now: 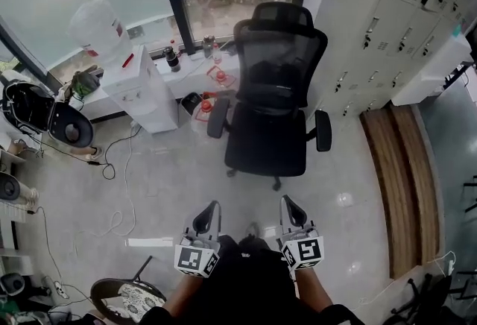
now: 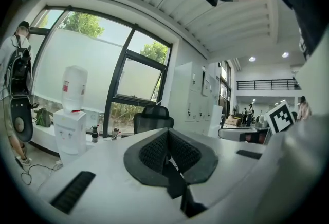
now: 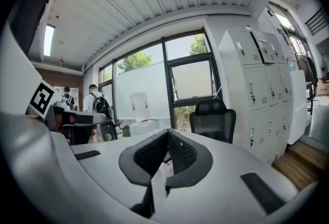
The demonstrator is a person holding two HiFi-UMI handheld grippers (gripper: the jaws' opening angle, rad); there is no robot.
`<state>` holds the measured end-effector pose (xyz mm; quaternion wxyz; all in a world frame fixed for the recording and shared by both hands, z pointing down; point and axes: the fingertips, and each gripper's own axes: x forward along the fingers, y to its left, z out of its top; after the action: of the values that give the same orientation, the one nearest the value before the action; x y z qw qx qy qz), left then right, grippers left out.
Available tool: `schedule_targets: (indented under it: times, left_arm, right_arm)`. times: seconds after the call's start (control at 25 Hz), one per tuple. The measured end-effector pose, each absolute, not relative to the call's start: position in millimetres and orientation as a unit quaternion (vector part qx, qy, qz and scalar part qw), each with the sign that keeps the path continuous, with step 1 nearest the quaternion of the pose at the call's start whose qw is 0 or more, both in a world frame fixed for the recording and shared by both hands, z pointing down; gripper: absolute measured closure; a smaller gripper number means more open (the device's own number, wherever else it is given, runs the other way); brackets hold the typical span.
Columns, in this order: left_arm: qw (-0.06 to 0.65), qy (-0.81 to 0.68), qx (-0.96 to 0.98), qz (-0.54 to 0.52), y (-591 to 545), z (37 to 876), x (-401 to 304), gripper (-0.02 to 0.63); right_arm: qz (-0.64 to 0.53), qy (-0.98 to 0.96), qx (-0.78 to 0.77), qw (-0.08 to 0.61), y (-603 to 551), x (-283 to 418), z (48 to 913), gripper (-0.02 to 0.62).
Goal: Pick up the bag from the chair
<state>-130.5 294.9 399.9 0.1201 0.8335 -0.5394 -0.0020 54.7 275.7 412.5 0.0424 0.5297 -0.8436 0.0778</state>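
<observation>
Black chair (image 1: 279, 70) faces left claw (image 1: 212, 209) and right claw (image 1: 289, 204), held level, both closed

black mesh office chair (image 1: 279, 70), upright on wheeled base, before window (image 1: 231, 7), beside lockers (image 1: 387, 25)

One black office chair (image 1: 276, 92) here, just the one. One water dispenser (image 1: 141, 92). Two red-capped jugs (image 1: 220, 77) on the floor (close together, near the chair). Two grippers: left gripper (image 1: 209, 210), right gripper (image 1: 289, 206). And two people (image 3: 95, 100) with backpacks, far off.
</observation>
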Motion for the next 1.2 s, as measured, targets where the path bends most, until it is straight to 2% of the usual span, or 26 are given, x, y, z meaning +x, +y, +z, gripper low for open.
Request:
schedule_targets:
  times: [0.4, 0.76, 1.2]
  left_arm:
    - [0.142, -0.521, 0.842, 0.003, 176, 422, -145, 0.607]
    - [0.152, -0.444, 0.883, -0.004, 31, 425, -157, 0.607]
    - [0.181, -0.415, 0.891, 0.044, -46, 459, -144, 0.607]
  right_arm:
    - [0.096, -0.836, 0.536, 0.066, 174, 33, 436, 0.597]
    - [0.084, -0.809, 0.578, 0.072, 54, 8, 421, 0.597]
    - [0.109, -0.789, 0.598, 0.084, -25, 17, 432, 0.597]
